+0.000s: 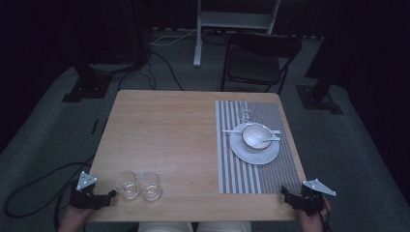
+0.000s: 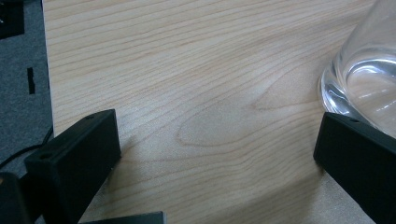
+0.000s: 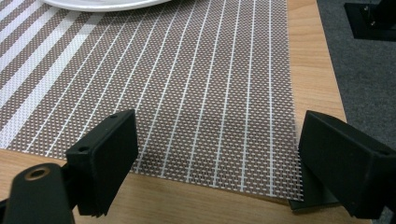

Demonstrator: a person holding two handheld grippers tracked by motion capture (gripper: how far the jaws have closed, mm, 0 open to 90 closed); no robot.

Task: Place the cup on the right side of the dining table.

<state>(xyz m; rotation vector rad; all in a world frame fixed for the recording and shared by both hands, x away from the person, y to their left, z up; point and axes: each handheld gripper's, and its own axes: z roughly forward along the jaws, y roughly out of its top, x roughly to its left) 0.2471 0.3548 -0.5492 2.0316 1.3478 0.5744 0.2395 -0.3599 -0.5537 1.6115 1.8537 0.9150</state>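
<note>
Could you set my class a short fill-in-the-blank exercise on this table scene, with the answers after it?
1. The white bowl sits on a white ____.
2. The spoon rests in the ____.
3. Near the left claw stand ____ empty glasses.
4. The plate lies on a ____ placemat.

Answers: plate; bowl; two; striped

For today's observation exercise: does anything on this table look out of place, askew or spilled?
Two clear empty drinking glasses stand at the near left edge of the wooden table, far from the striped placemat holding the white plate, bowl, spoon and a third glass. Nothing looks spilled.
</note>
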